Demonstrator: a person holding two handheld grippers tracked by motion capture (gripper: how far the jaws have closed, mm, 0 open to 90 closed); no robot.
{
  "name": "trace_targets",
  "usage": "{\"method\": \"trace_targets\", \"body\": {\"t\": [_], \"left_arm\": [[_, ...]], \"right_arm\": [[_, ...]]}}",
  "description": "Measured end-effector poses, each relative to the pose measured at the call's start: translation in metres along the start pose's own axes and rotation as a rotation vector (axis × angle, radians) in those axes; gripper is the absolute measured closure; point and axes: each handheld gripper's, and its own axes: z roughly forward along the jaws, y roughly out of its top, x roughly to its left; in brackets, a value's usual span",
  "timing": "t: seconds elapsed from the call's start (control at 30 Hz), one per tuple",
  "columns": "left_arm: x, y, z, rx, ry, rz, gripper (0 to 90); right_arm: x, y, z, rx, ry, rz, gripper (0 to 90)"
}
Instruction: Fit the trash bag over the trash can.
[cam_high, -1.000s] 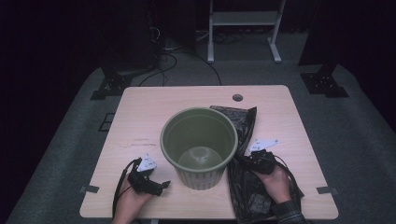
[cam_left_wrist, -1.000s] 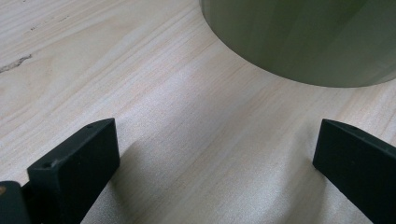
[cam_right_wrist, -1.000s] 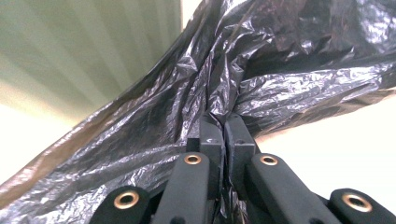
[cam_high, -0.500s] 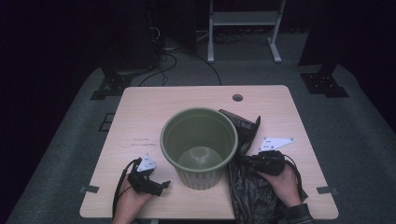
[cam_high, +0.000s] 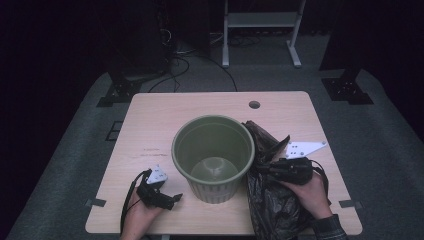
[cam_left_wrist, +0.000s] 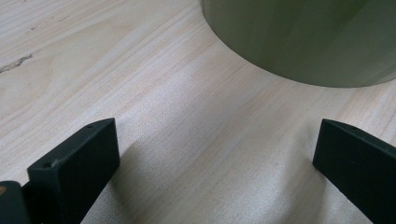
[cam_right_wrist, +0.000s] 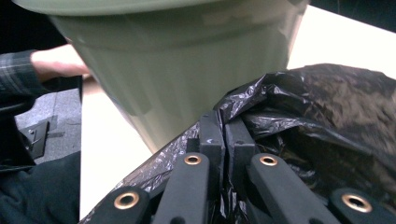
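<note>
From the high view, my right gripper (cam_high: 272, 169) pinches the black bin bag (cam_high: 272, 210), which lies crumpled just right of the empty green bin (cam_high: 213, 156) on the wooden table (cam_high: 150, 125); I judge lining the bin is barely begun. My left gripper (cam_high: 167, 200) rests near the bin. The bag's near end is cut off.

In the left gripper view, my jaws stand wide apart over bare wood.

In the right gripper view, my jaws are clamped on a fold of bag; its mouth is hard to find.
</note>
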Motion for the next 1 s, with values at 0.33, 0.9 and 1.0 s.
{"method": "trace_targets", "body": {"t": [0.33, 0.9, 1.0], "left_arm": [[0.0, 0.0, 0.0, 0.002, 0.0, 0.003, 0.0], [0.0, 0.0, 0.0, 0.0, 0.0, 0.003, 0.0], [0.0, 0.0, 0.0, 0.001, 0.0, 0.003, 0.0]], "right_arm": [[0.012, 0.023, -0.016, -0.045, 0.085, -0.08, 88.2], [0.025, 0.068, -0.04, -0.123, 0.229, -0.159, 88.1], [0.024, 0.076, -0.04, -0.134, 0.252, -0.163, 88.2]]}}
